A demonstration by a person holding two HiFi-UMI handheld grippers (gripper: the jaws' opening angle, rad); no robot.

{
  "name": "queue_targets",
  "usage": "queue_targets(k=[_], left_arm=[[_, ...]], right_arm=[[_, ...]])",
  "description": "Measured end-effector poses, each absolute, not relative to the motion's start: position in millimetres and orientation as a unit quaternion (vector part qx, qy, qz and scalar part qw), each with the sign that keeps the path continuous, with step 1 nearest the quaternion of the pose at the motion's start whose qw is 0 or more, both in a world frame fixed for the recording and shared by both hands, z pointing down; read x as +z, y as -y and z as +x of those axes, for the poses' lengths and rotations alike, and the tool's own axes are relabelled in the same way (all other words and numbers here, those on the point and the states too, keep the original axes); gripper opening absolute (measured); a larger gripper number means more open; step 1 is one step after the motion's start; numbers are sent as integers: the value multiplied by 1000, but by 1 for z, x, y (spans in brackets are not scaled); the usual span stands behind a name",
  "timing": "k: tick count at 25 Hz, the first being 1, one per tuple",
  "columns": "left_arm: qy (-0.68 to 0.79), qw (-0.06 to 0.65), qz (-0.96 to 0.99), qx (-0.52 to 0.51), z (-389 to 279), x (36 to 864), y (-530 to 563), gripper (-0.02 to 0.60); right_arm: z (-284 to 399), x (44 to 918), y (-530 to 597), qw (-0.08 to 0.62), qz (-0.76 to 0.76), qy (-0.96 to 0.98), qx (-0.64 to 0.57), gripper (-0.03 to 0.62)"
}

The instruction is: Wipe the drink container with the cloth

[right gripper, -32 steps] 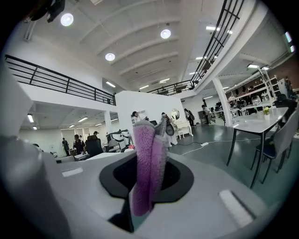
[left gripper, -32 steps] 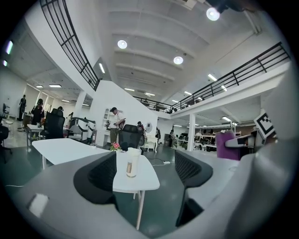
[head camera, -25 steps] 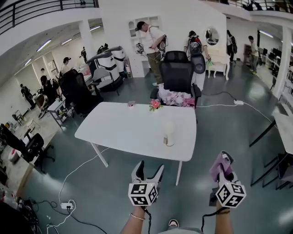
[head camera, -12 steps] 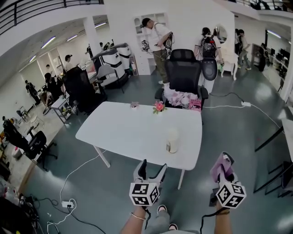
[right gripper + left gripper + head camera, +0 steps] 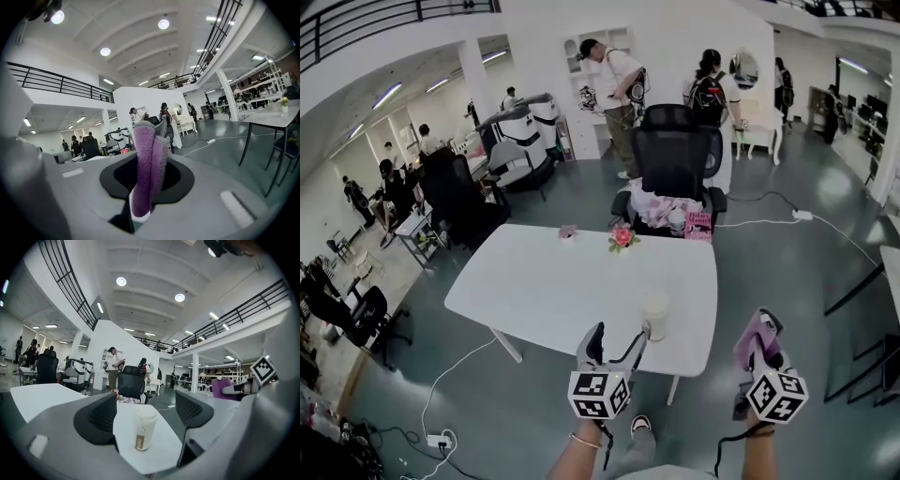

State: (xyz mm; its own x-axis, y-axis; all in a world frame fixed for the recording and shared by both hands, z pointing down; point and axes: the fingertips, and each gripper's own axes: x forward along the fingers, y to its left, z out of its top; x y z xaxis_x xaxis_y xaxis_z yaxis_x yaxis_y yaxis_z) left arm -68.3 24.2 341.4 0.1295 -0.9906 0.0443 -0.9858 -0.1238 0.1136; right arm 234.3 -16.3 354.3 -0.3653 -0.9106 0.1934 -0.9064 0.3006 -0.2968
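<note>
Approach step: the left gripper (image 5: 617,336), jaws spread and empty, faces the drink container (image 5: 655,317) at the table's (image 5: 534,281) near right edge (not yet touched), while the right gripper (image 5: 761,349) pinches the purple cloth (image 5: 757,330); next, I judge, steady the container, then wipe.

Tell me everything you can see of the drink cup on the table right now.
The drink cup is a tall, pale, paper-looking takeaway cup with a white lid and a brown band low on its side. It stands upright on the white table, close to the near edge and toward the right end. Nothing touches it: the left gripper is open and lined up on it, but short of it.
</note>
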Motion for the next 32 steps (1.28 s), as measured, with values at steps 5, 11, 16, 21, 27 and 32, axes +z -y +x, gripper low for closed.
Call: queue_targets(k=[5,11,16,21,27,32], left_arm=[[645,51,762,-23,-87,328,29,385],[626,49,778,-31,-110,323,87,388],[616,55,784,-47,-131,321,126,388],[613,67,785,-59,-146,322,149,388],[613,84,784,-58,-143,330,159,388],[612,86,784,-51,-135,329,160,388]], right_arm=[[216,346,59,14,-573,-799,-180,64],[189,343,107,17,-584,-792,-180,64],[164,339,139,10,-586,-792,-172,64],[146,337,154,-4,-587,-793,-166,64],[145,348,167,-22,-581,-794,-177,64],[140,346,177,-30,-564,-806,-178,64]])
